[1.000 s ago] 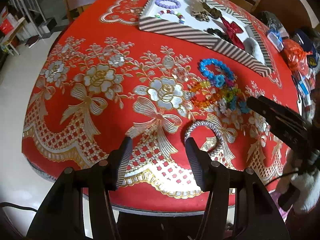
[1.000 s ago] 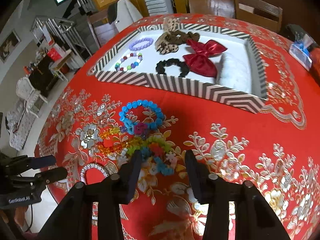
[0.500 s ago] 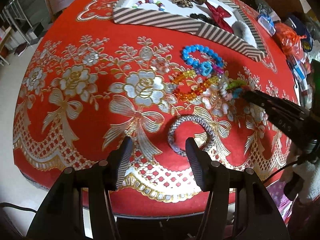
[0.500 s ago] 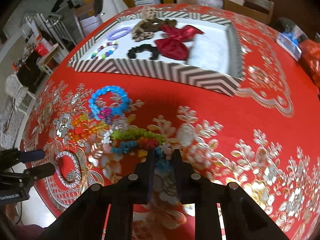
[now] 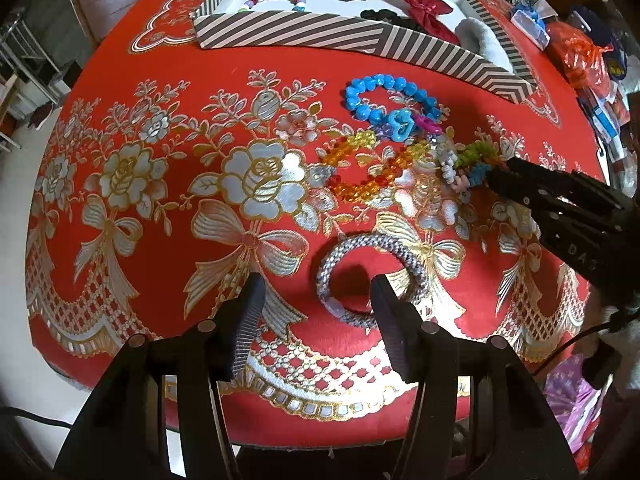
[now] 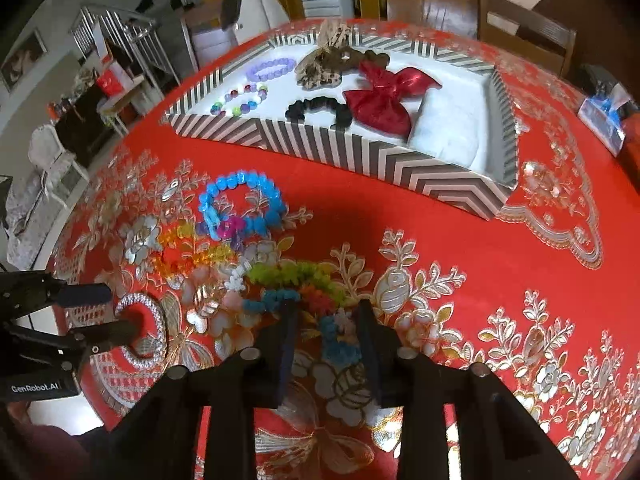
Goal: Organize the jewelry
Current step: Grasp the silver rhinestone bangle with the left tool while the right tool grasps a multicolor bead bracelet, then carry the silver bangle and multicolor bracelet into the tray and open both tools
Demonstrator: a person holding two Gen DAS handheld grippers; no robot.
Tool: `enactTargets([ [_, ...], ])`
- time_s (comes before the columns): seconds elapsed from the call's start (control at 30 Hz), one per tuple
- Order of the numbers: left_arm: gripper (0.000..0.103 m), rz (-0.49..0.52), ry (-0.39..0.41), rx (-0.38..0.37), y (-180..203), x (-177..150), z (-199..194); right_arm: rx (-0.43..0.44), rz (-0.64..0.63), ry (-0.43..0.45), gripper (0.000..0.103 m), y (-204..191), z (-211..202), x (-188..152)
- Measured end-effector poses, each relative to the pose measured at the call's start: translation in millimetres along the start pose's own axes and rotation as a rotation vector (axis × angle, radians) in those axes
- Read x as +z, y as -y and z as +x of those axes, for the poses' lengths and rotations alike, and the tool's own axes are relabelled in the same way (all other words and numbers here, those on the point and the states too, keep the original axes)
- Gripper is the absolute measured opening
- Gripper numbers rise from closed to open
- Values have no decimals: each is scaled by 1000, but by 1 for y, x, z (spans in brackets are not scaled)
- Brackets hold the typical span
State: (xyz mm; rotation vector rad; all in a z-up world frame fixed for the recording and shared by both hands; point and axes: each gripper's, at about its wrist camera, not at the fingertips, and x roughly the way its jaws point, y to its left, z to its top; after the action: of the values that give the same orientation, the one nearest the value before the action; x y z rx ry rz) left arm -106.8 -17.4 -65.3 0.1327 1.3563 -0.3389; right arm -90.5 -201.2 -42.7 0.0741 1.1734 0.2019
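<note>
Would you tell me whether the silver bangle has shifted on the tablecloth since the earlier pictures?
No; the silver bangle keeps its place beside the gold bow motif.

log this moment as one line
left gripper: open, over silver bangle | right gripper: open, straddling multicolor bracelet | striped tray: holds earlier items | table: blue bracelet

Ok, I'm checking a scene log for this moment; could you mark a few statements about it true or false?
The silver bangle lies inside the striped tray. False: it is on the tablecloth.
The red bow is in the tray. True.
The left gripper is shut. False: its fingers stand apart.
The blue bead bracelet lies on the tablecloth. True.
The right gripper reaches the multicolour bracelet. True.
</note>
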Motion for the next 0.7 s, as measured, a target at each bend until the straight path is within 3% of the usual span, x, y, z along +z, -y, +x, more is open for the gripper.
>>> enactTargets([
  [0.07, 17, 3, 18, 14, 0, 2, 0, 7, 11, 3, 15, 2, -1, -1],
  [0.17, 6, -8, 17, -18, -3, 4, 2, 68, 70, 1, 12, 9, -6, -3],
  [0.37, 6, -27, 31, -87, -11, 8, -15, 98, 99, 79, 12, 12, -40, 2],
  [0.7, 5, -3, 125, -93, -12, 22, -60, 93, 70, 181, 12, 7, -92, 21],
])
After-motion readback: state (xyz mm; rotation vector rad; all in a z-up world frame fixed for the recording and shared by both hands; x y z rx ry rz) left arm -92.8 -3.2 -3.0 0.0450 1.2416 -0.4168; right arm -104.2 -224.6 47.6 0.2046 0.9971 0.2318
